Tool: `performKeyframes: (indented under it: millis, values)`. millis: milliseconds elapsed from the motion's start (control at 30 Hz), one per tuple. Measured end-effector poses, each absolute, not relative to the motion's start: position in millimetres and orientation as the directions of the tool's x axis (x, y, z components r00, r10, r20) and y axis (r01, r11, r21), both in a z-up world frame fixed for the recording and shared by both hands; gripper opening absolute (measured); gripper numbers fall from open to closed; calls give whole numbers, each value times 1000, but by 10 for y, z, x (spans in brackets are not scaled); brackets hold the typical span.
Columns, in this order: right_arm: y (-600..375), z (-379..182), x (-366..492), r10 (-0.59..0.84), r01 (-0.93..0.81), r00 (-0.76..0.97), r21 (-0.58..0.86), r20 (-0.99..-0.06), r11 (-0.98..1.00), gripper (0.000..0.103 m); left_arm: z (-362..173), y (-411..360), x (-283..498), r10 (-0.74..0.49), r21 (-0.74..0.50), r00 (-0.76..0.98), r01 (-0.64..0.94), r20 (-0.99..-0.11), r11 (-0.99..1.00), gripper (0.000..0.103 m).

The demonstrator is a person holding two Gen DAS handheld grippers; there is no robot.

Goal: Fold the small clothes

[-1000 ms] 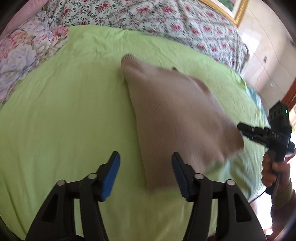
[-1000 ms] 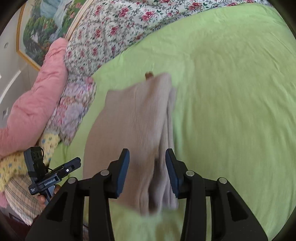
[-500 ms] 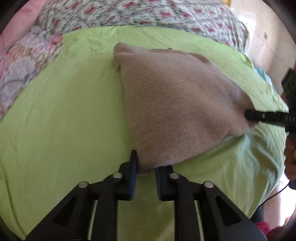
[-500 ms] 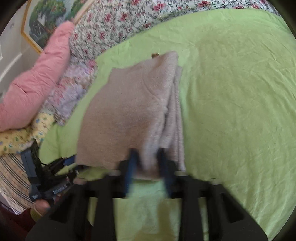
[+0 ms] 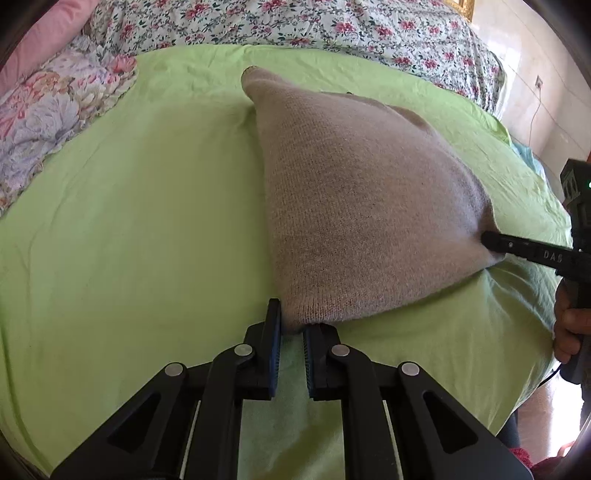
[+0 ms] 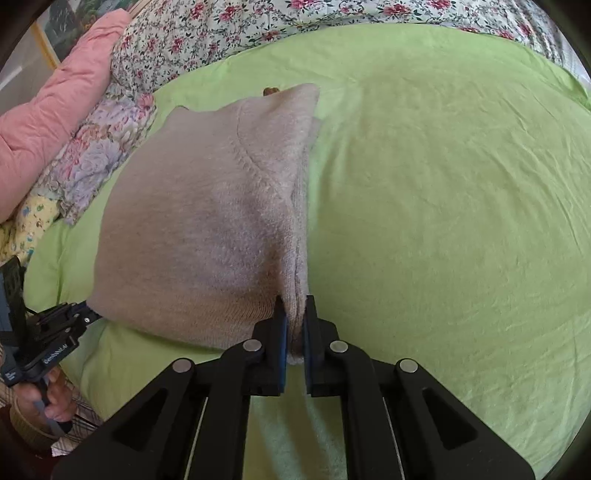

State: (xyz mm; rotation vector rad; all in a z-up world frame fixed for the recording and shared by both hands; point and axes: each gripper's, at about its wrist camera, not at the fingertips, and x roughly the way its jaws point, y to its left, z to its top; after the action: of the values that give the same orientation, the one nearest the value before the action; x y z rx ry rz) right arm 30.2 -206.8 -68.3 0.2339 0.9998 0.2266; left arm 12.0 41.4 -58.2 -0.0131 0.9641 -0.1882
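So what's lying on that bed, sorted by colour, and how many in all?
Beige knitted sweater, each near corner pinched in a black tool, left and right: 1
Lime green cotton sheet: 1
Pink quilted cushion: 1
White quilt with red flowers: 1
Lilac floral pillow: 1
Total: 5

A bed in a lime-green sheet is carrying a beige knitted sweater, floral quilts bunching along its far edge.

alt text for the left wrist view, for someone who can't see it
The left tool is shut on the near corner of a beige knit garment lying on a green bedsheet. The right tool grips its other near corner, with floral bedding behind.
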Motion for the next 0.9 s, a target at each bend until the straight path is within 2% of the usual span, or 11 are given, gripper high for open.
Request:
performKeyframes:
  millis: [233, 367, 567, 733, 900]
  values:
    - [-2129, -711, 313, 313, -54, 517, 334, -797, 941, 10, -560, 417, 111, -181, -114, 529, 157, -829, 981, 12]
    - [-2261, -648, 244, 357, -24, 497, 399, -791, 916, 31, -443, 514, -19, -225, -149, 514, 184, -828, 972, 13]
    - [-2363, -396, 189, 360, -8, 548, 425, -755, 905, 32, -95, 606, -8, -273, -187, 568, 206, -776, 960, 14]
    - [-2241, -114, 389, 370, -43, 607, 436, -703, 899, 32, 136, 586, 390, -360, -280, 594, 226, -720, 933, 16]
    - [-1967, -37, 737, 414, -121, 598, 434, -686, 893, 32, 160, 478, 859, -379, -298, 593, 234, -711, 925, 19]
